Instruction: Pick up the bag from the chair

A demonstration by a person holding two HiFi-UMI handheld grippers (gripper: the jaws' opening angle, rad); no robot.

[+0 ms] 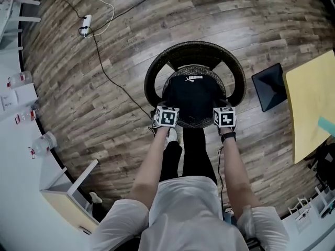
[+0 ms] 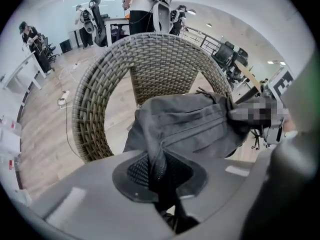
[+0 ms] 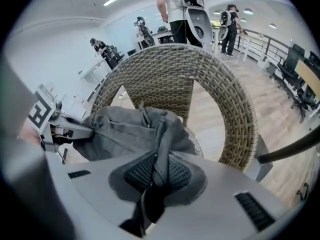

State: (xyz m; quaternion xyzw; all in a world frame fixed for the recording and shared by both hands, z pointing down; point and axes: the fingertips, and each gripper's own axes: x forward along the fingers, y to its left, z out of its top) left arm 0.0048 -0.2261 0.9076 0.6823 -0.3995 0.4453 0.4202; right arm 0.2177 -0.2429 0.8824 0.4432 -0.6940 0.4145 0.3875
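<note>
A black bag [image 1: 191, 98] with a white logo lies over the seat of a round wicker chair [image 1: 155, 72]. My left gripper [image 1: 166, 117] is at the bag's near left edge and my right gripper [image 1: 224, 117] at its near right edge. In the left gripper view the bag [image 2: 190, 126] looks grey, and a fold of it is pinched between the shut pads [image 2: 137, 171]. In the right gripper view another fold of the bag [image 3: 130, 129] is clamped between that gripper's ribbed pads [image 3: 177, 174]. The wicker backrest [image 3: 200, 69] curves behind the bag.
A power strip and white cable [image 1: 85, 24] lie on the wood floor at far left, with a black cord [image 1: 112, 82] running toward the chair. A dark panel [image 1: 269, 86] and a yellow tabletop [image 1: 311, 103] are at right. A white desk [image 1: 21, 140] lines the left. People stand beyond the chair [image 3: 175, 9].
</note>
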